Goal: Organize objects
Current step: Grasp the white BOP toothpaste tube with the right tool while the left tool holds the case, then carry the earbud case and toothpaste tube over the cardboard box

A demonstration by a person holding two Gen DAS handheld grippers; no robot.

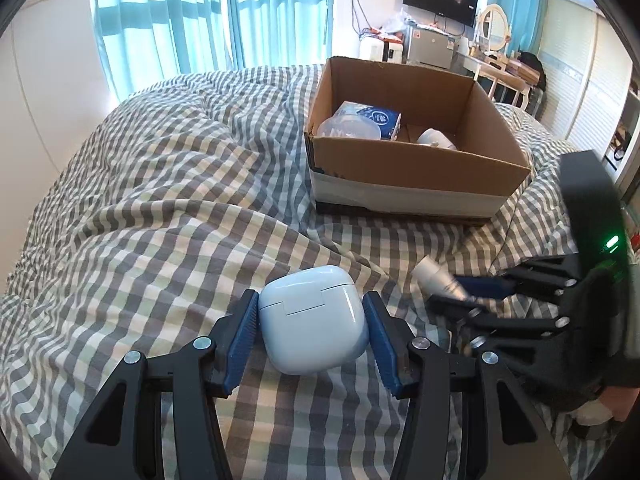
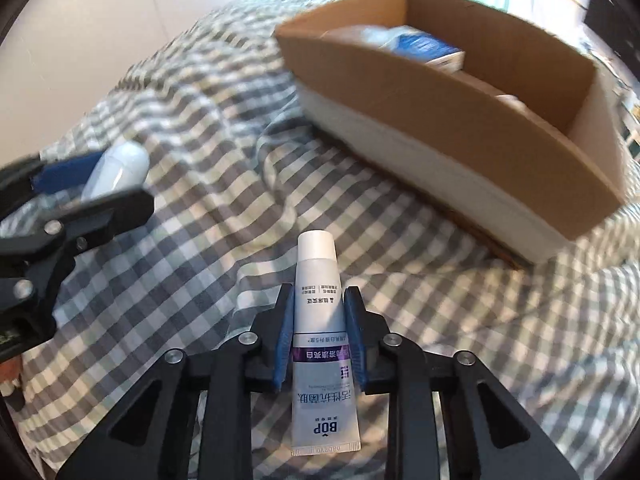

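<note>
Clamped between the blue pads of the left tongs [image 1: 312, 312] sits a pale blue earbud case [image 1: 314, 318], held just above the checked bedspread [image 1: 140, 184]. Over to the right, the right tongs [image 2: 319, 334] are clenched on a white toothpaste tube [image 2: 320, 344], cap pointing forward toward the cardboard box [image 1: 420, 160]. That box rests on the bed, beyond both tools, with a blue-and-white packet [image 1: 378, 118], a clear plastic lid [image 1: 348, 127] and a small white item [image 1: 436, 138] lying inside it. Both held things are outside the box, over the bedspread in front of it.
</note>
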